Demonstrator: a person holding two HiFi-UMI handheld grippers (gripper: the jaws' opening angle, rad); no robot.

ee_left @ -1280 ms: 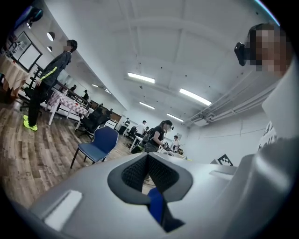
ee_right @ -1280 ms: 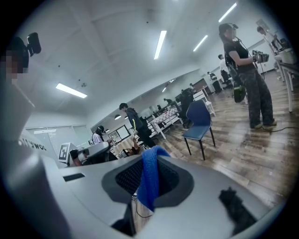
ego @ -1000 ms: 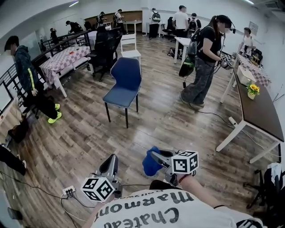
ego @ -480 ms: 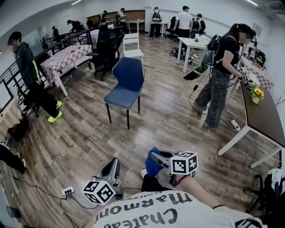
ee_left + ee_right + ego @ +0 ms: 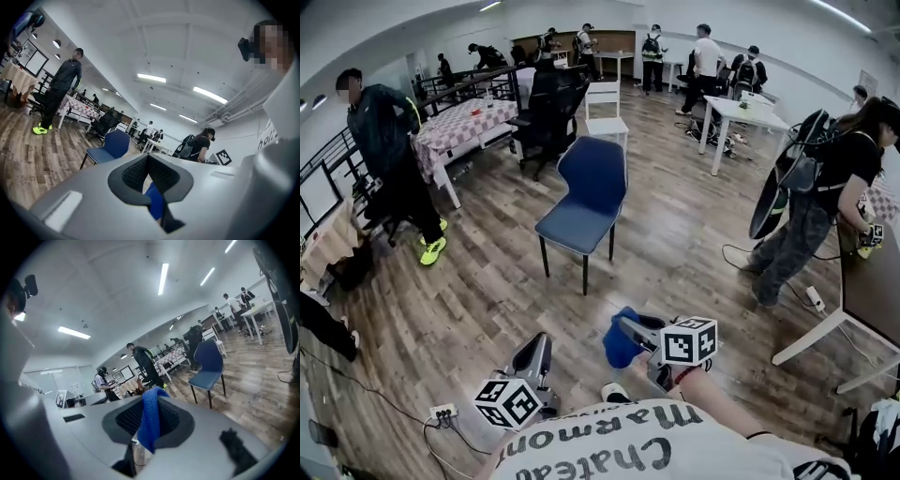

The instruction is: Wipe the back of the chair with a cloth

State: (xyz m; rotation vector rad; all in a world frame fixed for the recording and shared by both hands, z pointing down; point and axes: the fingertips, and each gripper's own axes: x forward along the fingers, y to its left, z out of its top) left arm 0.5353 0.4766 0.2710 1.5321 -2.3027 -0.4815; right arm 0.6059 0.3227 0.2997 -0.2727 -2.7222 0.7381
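Note:
The blue chair (image 5: 584, 203) stands on the wood floor ahead of me, its back (image 5: 594, 167) on the far side and its seat toward me. It also shows in the left gripper view (image 5: 110, 146) and the right gripper view (image 5: 209, 364). My right gripper (image 5: 620, 329) is shut on a blue cloth (image 5: 620, 343), held low near my body and well short of the chair. The cloth (image 5: 150, 421) hangs pinched between the jaws. My left gripper (image 5: 540, 341) is beside it, jaws shut with nothing between them.
A person with a backpack (image 5: 818, 202) stands at the right near a white table (image 5: 851, 316). Another person (image 5: 390, 150) stands left by a checkered table (image 5: 460, 121). A black office chair (image 5: 548, 111) and white chair (image 5: 606, 106) sit behind the blue one. A power strip (image 5: 442, 411) lies at lower left.
The person with the backpack has walked off to the right. The chair now sits a little further right and lower in the head view. Both grippers hold as before.

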